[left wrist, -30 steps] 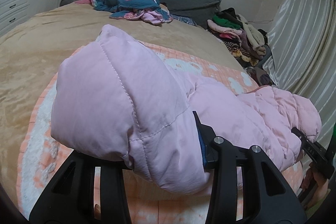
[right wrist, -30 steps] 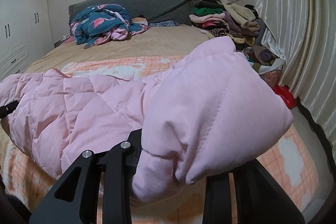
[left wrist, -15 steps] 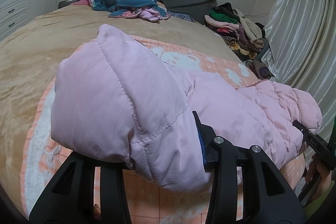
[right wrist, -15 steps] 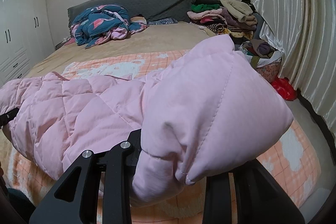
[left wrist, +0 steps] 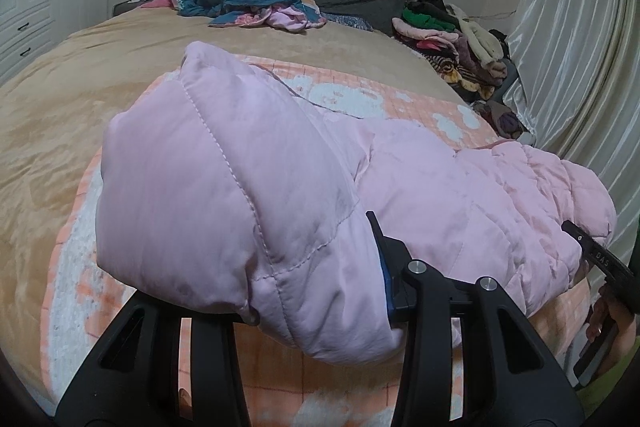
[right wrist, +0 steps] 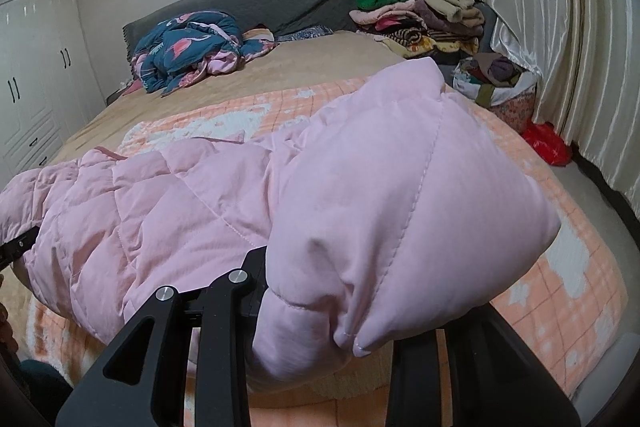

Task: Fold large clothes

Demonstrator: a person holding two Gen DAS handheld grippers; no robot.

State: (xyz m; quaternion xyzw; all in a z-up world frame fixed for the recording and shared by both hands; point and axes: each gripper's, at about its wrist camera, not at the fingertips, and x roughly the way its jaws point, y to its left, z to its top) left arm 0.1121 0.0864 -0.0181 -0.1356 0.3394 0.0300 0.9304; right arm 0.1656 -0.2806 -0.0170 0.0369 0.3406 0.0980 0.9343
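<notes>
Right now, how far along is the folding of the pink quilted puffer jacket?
Early. Done: little beyond the pickup. In hand: the pink quilted puffer jacket is clamped by the left gripper and right gripper, stretched above the orange checked blanket. Left: laying it down and every fold.

Pink quilted puffer jacket point(left wrist: 248, 187) was stretched sideways, raised above the peach-and-white checked blanket point(left wrist: 340, 95) at the near end of the bed point(left wrist: 80, 75). Fabric pale pink, matte, with stitched seams making broad padded panels; diamond quilting showed along the middle stretch. Each end bulged forward as a puffy folded lump, one in the left view, one in the right point(right wrist: 400, 195). Middle section sagged slightly between the two lumps. Lower edges hung loose toward the blanket; whether they touched it could not be told.
</notes>
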